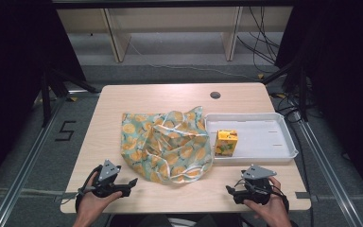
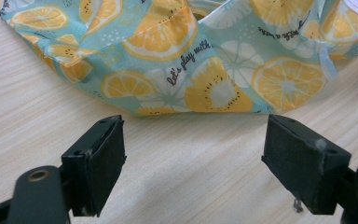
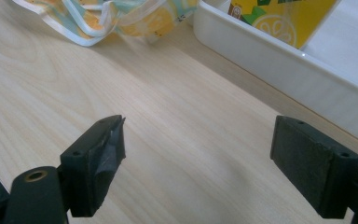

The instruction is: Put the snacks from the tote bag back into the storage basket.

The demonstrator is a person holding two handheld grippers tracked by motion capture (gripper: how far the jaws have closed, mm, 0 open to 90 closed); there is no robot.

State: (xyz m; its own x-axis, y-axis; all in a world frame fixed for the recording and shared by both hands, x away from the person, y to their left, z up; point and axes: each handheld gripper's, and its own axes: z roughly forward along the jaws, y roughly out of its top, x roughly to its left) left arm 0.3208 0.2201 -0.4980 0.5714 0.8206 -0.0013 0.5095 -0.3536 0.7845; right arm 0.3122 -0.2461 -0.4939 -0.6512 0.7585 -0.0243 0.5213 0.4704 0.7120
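**Loose bag, light carton, both tongs idle**

Fruit-print fabric bag [image 1: 166, 144] slumped at mid-table, its right side just beside, perhaps touching, the white tray [image 1: 290, 152] toward the right edge. Yellow juice carton [image 1: 227, 142] upright at the tray's left end. Left tongs [image 1: 128, 184] near the front edge, short of the bag's front-left hem, jaws wide apart and gripping nothing. Right tongs [image 1: 232, 191] near the front edge in front of the tray's left end, likewise fully spread, nothing between the pads.

Likely trouble from here: pinching a single layer of cloth, so the mouth stays flat rather than opening; dragging the whole limp bag across the smooth table instead of lifting it; snagging a white-edged handle loop [image 3: 93, 23] on a jaw. Tipping the tall, narrow carton with a glancing jaw, or crushing its thin walls with too hard a squeeze. Nudging the light tray toward the right edge while reaching in.

Readable writing: "let's play with" in dark script on the bag in the left gripper view; another line beside it too broken to read. Carton lettering cropped, lemon picture plain.
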